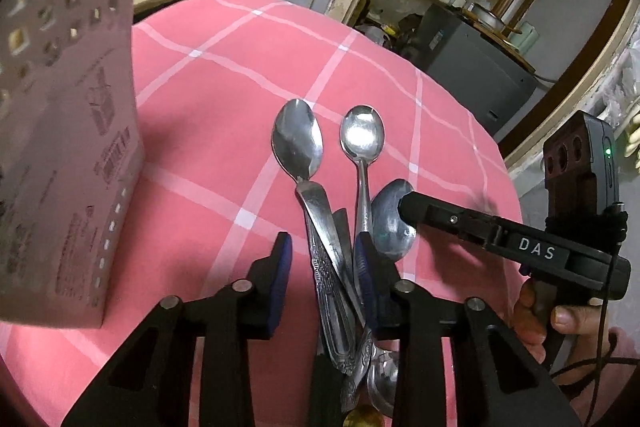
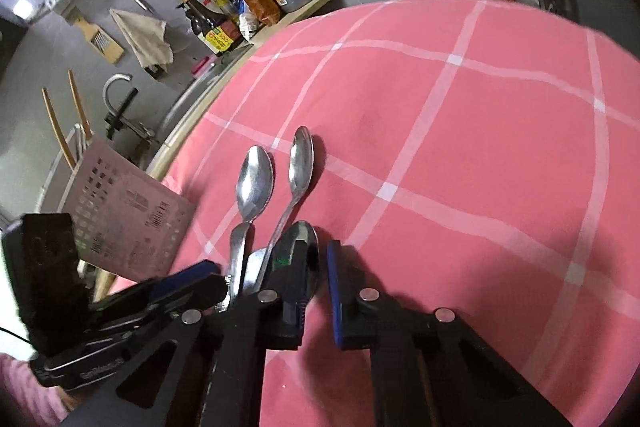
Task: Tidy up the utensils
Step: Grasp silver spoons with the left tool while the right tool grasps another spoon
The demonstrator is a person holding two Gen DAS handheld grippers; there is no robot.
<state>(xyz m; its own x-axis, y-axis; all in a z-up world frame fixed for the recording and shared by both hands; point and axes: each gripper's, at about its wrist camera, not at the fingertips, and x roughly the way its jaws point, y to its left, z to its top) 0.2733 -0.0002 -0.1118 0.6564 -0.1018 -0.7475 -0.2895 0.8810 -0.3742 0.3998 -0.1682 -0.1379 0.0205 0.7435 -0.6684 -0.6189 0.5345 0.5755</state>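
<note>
pink checked tablecloth (image 2: 460,147) bears spoons (image 1: 298,139); pink perforated holder (image 2: 120,211) holds chopsticks (image 2: 60,131). left gripper (image 1: 322,259) and right gripper (image 2: 316,267) both gape, gripping nothing.

Three spoons (image 1: 298,141) on the cloth; one perforated holder (image 1: 60,115); two tongs (image 1: 322,263).

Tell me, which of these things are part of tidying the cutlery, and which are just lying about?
Part of the job:
- spoons bunched on the pink cloth
- pink holder with holes
- left claw, open around the handles
- right claw, open at a spoon bowl

Just lying about:
- sauce bottles on the shelf
- rag on the wall
- tap
</note>
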